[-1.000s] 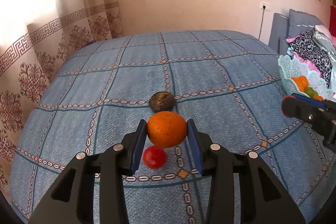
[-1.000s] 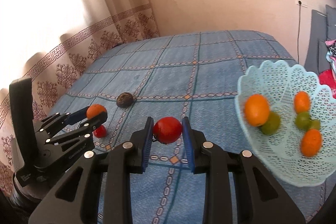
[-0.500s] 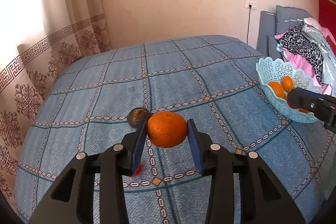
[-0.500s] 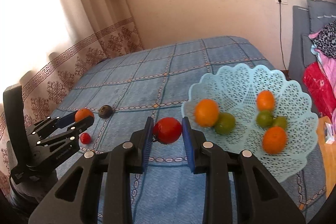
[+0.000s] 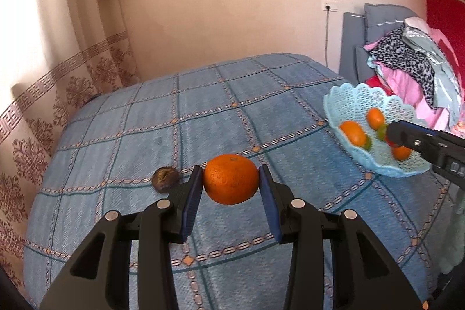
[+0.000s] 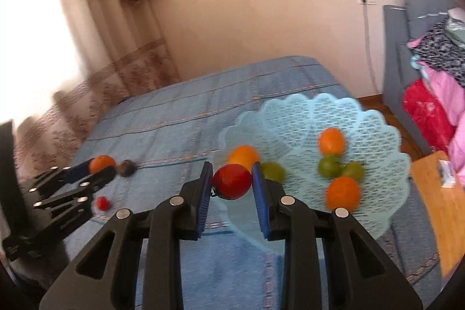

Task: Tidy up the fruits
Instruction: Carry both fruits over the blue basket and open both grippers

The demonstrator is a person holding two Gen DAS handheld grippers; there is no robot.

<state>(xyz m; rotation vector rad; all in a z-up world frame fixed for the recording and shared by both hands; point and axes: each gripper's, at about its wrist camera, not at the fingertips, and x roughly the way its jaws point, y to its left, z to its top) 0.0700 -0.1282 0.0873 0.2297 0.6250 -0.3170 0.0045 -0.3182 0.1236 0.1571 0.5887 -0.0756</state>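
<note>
1. Daylight enters from the left through the curtain [image 5: 37, 95]; the window area is blown out to white in both views, more so in the right wrist view.
2. Room bright overall, warm tone on the wall [image 5: 232, 5].
3. Left wrist view sharp: weave and grid lines of the bedspread [image 5: 203, 112] read clearly; soft shadow under the orange [image 5: 230, 179].
4. Right wrist view motion-blurred: the basket [image 6: 293, 118] lattice, the fruit in it and the curtain pattern smear; the near gripper fingers [image 6: 203, 191] stay crisp.
5. Strong fisheye bending: bed edges bow, dark vignette fills the picture corners.
</note>
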